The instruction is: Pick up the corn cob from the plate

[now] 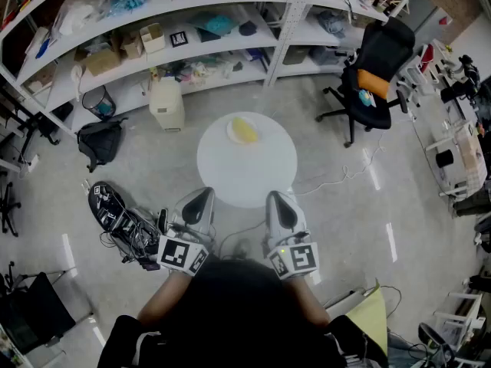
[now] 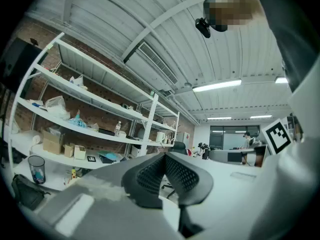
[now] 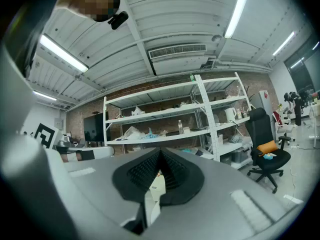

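A yellow corn cob (image 1: 245, 130) lies on a small white plate (image 1: 231, 132) at the far side of a round white table (image 1: 245, 176). My left gripper (image 1: 202, 195) and right gripper (image 1: 277, 198) are held level side by side over the table's near edge, well short of the plate. Both are shut with nothing between the jaws. In the left gripper view the black pads of the left gripper (image 2: 164, 158) meet tip to tip. The right gripper view shows the right gripper (image 3: 160, 155) the same way. Corn and plate are hidden in both gripper views.
Curved white shelving (image 1: 153, 48) full of boxes stands behind the table. A black office chair (image 1: 376, 71) with an orange cushion is at the back right. On the floor are a white bin (image 1: 166, 104), a black bag (image 1: 101, 140) and a tangle of cables (image 1: 123, 221) at the left.
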{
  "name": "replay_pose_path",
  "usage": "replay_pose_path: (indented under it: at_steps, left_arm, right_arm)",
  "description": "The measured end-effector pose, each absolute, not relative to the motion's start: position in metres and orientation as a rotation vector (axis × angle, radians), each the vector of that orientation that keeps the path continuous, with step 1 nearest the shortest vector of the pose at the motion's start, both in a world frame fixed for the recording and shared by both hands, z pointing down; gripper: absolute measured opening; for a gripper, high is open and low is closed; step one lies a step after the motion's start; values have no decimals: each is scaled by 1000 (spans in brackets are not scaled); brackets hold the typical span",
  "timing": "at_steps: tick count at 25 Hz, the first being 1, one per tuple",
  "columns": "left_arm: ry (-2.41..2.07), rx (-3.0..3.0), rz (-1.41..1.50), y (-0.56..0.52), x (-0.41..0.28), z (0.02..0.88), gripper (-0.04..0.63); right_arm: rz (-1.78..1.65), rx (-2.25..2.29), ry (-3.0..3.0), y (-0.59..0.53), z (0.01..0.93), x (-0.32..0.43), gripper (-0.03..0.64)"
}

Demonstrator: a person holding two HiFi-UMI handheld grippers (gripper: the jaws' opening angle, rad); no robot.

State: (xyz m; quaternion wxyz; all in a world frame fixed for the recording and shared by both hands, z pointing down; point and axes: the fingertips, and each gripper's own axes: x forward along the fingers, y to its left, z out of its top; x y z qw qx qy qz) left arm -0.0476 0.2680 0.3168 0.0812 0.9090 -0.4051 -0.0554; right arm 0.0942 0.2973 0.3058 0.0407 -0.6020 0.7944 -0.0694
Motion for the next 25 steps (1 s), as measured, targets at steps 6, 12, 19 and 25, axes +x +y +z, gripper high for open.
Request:
replay_pose_path:
  at_steps: [6,12,19,25]
  left_arm:
    - [-1204,2710,-166,267,-53,319,2]
    - [-1203,2702,-164,265,-61,323,2]
    - [-1199,2696,-156,258,-78,331,2]
    - [-1175,2711,-156,248,-96,332,2]
  right_arm:
    - [-218,-1848,2432,296,307,88,8]
    - [-255,-1869,2396,295,312,86,8]
    - [-251,-1907,2372,290,316,77,8]
    - [-255,-1949,2351,284,318,61,8]
